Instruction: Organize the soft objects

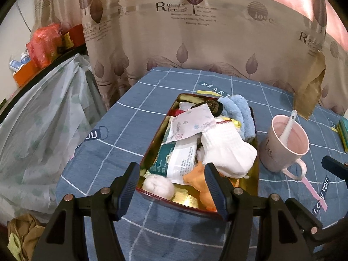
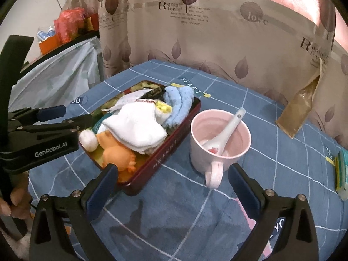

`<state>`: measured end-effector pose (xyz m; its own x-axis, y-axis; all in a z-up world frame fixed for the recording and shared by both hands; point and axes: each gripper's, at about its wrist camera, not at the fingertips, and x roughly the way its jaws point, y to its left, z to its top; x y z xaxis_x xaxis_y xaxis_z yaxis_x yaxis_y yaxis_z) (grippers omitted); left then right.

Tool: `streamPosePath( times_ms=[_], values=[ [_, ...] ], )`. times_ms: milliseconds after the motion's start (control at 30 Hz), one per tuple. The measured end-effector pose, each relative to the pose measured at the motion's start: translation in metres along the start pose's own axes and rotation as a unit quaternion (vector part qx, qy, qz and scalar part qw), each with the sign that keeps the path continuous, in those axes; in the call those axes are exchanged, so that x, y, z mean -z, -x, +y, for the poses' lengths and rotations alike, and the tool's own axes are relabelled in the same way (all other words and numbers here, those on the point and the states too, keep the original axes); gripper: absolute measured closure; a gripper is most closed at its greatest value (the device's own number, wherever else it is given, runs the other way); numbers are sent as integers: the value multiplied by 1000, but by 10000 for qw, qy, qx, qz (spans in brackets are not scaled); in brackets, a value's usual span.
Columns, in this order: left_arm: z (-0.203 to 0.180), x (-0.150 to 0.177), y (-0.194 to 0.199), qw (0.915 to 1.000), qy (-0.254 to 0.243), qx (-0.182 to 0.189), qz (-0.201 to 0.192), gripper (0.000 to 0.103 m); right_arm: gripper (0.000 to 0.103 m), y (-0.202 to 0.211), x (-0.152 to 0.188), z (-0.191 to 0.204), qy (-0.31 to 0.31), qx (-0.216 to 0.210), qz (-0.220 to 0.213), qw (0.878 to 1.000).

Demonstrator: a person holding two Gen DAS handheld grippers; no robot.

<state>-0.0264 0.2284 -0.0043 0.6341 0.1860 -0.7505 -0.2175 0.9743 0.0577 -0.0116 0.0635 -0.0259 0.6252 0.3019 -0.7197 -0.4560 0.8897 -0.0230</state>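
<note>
A dark red tin box (image 1: 196,208) (image 2: 169,145) with a gold inside sits on the blue checked cloth. It holds a white sock (image 1: 226,152) (image 2: 134,126), a blue fluffy cloth (image 1: 239,113) (image 2: 180,104), an orange soft toy (image 1: 198,180) (image 2: 118,158), a white pom-pom (image 1: 157,186) (image 2: 88,140) and paper packets (image 1: 180,158). My left gripper (image 1: 171,176) is open and empty, just above the box's near end; it also shows in the right wrist view (image 2: 71,112). My right gripper (image 2: 174,178) is open and empty, between box and mug.
A pink mug (image 1: 287,145) (image 2: 219,139) with a white spoon (image 2: 228,126) stands right of the box. A green-yellow packet (image 2: 341,174) lies at the right table edge. A curtain (image 1: 195,32) hangs behind. A plastic-covered bundle (image 1: 39,130) and cluttered shelf are left.
</note>
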Motion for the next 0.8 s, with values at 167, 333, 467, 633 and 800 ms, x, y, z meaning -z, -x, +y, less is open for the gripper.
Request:
streamPosePath(
  times_ms=[167,333,467,633,800],
  values=[
    [-2,0,-1,10000,-17,-5,3,40,3,0,1,0,-16,-7,11,10000],
    [-2,0,0,10000,-11,-17,2,40,3,0,2,0,-12,1,14,10000],
    [-2,0,0,10000,-17,-15,2,40,3,-2,3,0,-12,19,24,10000],
    [-2,0,-1,10000,-14,-14,1,40,3,-2,3,-1,-5,13,40,10000],
    [-2,0,-1,10000,-19,-15,-4,40,3,-5,6,0,18,13,79,10000]
  ],
)
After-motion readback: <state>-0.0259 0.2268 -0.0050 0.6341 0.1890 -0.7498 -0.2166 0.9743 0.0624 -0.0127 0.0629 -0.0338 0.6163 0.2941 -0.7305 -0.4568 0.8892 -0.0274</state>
